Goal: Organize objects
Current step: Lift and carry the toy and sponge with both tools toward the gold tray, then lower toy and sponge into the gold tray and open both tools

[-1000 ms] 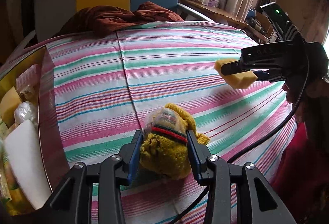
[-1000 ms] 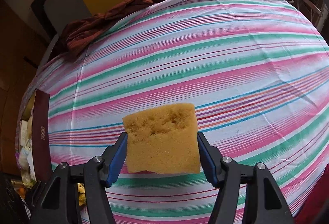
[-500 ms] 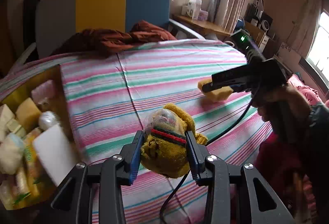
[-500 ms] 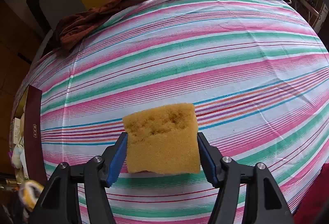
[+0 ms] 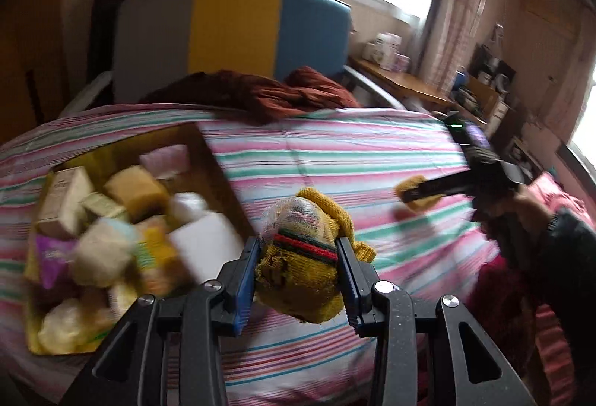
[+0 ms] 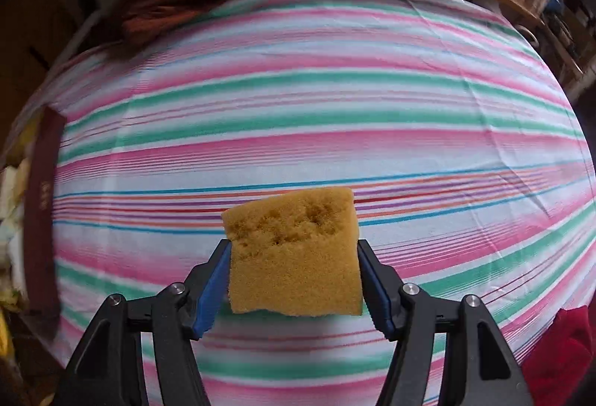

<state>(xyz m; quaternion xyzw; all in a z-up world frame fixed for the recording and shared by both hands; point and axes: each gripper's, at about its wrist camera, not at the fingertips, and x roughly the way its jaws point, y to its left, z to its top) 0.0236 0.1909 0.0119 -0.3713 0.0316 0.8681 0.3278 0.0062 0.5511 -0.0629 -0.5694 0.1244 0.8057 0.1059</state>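
Observation:
My left gripper (image 5: 300, 257) is shut on a yellow knitted bundle (image 5: 301, 275) with a red and green band and a netted top, held in the air over the striped bed beside the box. A cardboard box (image 5: 208, 160) full of sponges, soap packs and foam blocks lies on the bed to the left. My right gripper (image 6: 294, 257) is shut on a yellow sponge (image 6: 294, 257) above the striped sheet. In the left wrist view the right gripper (image 5: 417, 195) with its sponge (image 5: 413, 182) hangs at the right, held by a hand.
A dark red blanket (image 5: 253, 93) lies crumpled at the head of the bed (image 5: 335, 152), before a grey, yellow and blue headboard (image 5: 231, 33). A wooden side table (image 5: 402, 78) with boxes stands at the right. The box's brown wall (image 6: 41, 212) shows at the left edge.
My left gripper has risen and swung left with the knitted bundle, bringing the whole box into view. The right gripper has shifted slightly with the sponge still clamped.

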